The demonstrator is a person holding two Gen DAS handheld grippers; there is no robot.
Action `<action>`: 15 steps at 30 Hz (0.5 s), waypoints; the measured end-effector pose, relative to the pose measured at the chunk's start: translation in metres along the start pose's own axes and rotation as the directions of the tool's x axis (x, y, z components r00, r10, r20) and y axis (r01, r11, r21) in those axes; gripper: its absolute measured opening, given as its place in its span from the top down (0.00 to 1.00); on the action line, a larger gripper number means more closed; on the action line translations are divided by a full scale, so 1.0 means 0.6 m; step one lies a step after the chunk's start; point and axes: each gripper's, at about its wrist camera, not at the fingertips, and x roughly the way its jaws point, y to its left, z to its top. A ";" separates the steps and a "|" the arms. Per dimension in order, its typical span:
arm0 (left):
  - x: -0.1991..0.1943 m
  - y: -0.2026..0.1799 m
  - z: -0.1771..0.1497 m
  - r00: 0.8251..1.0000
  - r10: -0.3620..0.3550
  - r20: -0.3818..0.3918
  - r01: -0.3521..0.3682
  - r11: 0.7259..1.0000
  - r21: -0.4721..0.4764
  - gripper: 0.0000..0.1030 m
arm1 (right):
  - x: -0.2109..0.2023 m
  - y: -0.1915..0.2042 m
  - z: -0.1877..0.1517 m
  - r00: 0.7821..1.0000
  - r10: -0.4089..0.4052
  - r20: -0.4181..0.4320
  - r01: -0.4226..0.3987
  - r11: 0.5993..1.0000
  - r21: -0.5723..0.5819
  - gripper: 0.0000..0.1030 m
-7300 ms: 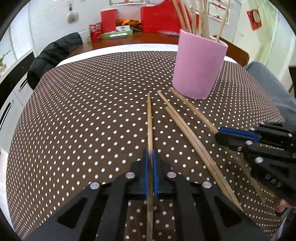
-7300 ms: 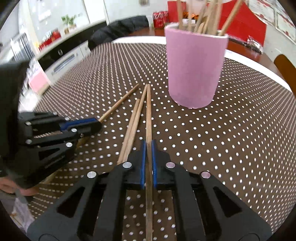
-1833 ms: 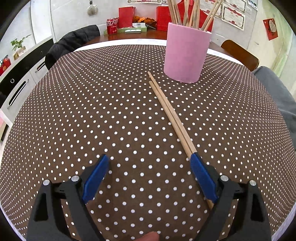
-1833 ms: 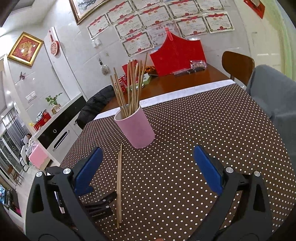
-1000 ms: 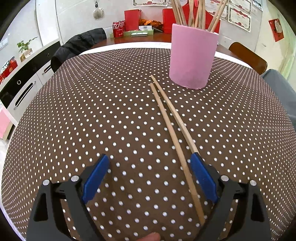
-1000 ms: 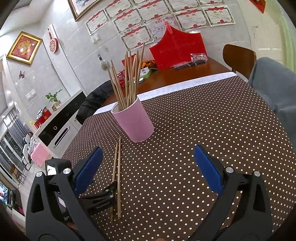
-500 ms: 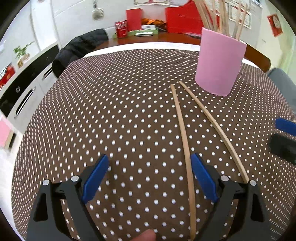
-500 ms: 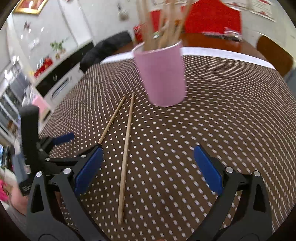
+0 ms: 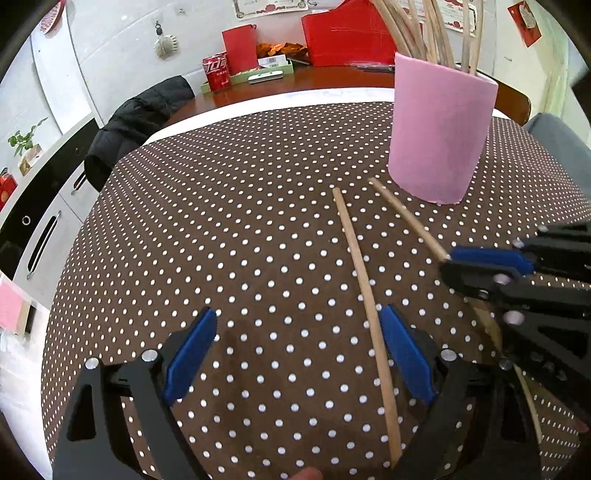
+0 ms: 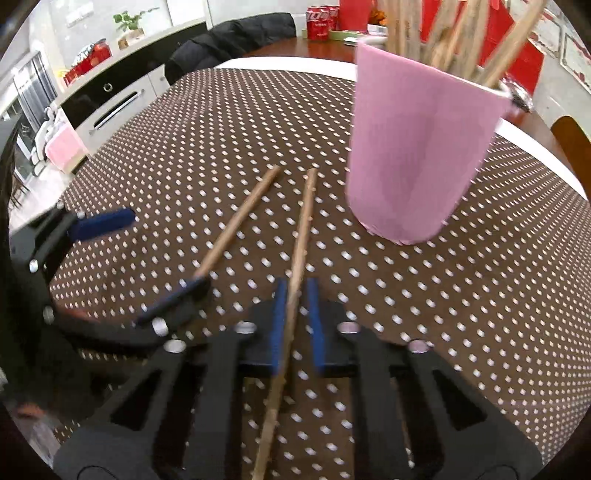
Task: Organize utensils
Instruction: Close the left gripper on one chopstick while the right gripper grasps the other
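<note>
Right hand-held gripper (image 10: 295,325) is closing round the right chopstick (image 10: 301,240): blue pads nearly together w/ the stick running between them, but a sliver of gap shows each side and the view's blurred, so can't tell if it's actually clenched yet. Left hand-held gripper (image 9: 295,354) is hanging wide open, released, w/ the left chopstick (image 9: 364,291) lying just inside its right pad (image 9: 404,354), not centred between the fingers.

Landmark is the pink cup (image 9: 439,129), which is holding a bunch of chopsticks (image 9: 424,29) upright, so that's prob. where the two loose ones are going. Both are lying flat on the dotted worktop (image 9: 221,229), far tips pointing toward the cup's base, near it but not touching; the right stick's tip is closer to the cup. Each gripper is coming in along its own stick from the end away from the cup, prob. so each stick can be swung upright and dropped in tip-first.

Room: the two grippers are working close side by side on the near side of the cup, so lifts likely need staggering. Worktop left of the cup is bare cloth, plenty of space there. Cloth edge is curving well behind the cup, w/ a black jacket (image 9: 136,122) and red cans (image 9: 216,72) beyond it.
</note>
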 end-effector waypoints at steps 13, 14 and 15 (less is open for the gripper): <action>0.005 0.004 0.015 0.987 -0.159 -0.010 0.159 0.987 0.026 0.93 | -0.015 -0.001 -0.014 1.000 0.003 0.002 -0.003 1.000 -0.002 0.94; 0.004 0.008 0.012 0.986 -0.169 -0.008 0.169 0.986 0.009 0.94 | -0.021 -0.008 -0.024 1.000 0.011 0.009 -0.011 1.000 0.008 0.94; 0.002 0.010 0.009 0.985 -0.172 -0.004 0.172 0.985 -0.004 0.95 | -0.027 -0.013 -0.031 0.999 0.037 0.028 -0.038 0.999 0.025 0.94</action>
